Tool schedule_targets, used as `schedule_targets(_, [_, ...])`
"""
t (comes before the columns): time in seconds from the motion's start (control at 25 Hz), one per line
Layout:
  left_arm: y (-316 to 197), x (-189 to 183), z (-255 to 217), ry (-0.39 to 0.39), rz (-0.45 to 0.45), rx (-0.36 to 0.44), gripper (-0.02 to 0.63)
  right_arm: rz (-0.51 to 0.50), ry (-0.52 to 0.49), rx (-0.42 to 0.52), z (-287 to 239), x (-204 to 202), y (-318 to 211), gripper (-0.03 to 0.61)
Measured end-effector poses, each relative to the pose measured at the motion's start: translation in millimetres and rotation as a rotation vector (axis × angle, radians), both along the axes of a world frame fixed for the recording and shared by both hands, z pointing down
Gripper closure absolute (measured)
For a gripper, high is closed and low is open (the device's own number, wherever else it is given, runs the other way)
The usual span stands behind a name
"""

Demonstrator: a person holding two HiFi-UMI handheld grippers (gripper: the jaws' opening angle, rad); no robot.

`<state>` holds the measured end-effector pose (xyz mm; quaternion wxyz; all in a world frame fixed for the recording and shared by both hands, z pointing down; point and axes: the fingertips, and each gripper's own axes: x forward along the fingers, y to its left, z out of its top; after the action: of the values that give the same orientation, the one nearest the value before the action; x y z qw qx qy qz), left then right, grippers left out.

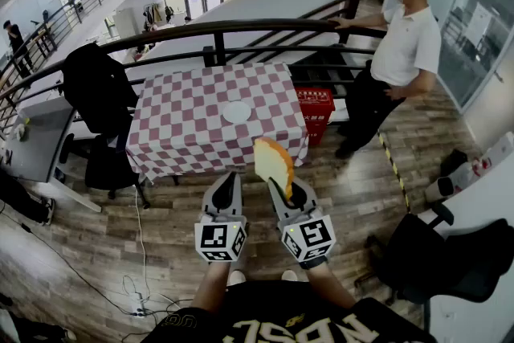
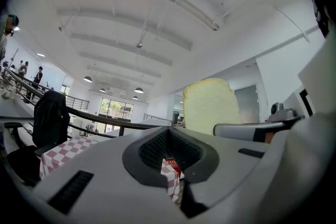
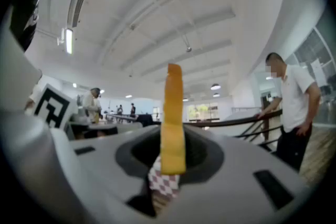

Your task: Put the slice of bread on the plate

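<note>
A slice of bread [image 1: 273, 163] with a golden crust stands upright, pinched at its lower edge in my right gripper [image 1: 287, 190], which is shut on it. In the right gripper view the bread [image 3: 173, 118] shows edge-on between the jaws of the right gripper [image 3: 170, 162]. My left gripper [image 1: 227, 190] is beside it on the left, shut with nothing in it. From the left gripper view the bread [image 2: 210, 105] shows face-on, to the right of the left gripper [image 2: 170, 160]. Both grippers are held level, short of the table. The white plate [image 1: 236, 112] lies on the checkered tablecloth [image 1: 185, 132] ahead.
A person in a white shirt [image 1: 405, 52] leans on the dark railing [image 1: 241, 28] to the right of the table. A red crate [image 1: 315, 110] stands beside the table. A black chair with a jacket [image 1: 100, 88] is at the left, another chair [image 1: 450, 253] at the right, and cables [image 1: 132, 285] lie on the floor.
</note>
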<state>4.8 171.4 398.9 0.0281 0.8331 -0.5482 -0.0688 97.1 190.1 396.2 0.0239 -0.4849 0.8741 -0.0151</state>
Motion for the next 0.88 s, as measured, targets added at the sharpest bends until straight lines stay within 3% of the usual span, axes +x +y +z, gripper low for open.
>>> schedule_targets(0.28, [1.1, -14.8, 3.6, -0.018, 0.001, -0.012, 0.595, -0.002, -0.003, -0.004, -0.2, -18.1, 0.1, 0.480])
schedule_targets(0.88, [4.5, -73.2, 26.4, 0.020, 0.025, -0.063, 0.595, 0.016, 0.011, -0.045, 17.6, -79.9, 14.0, 0.480])
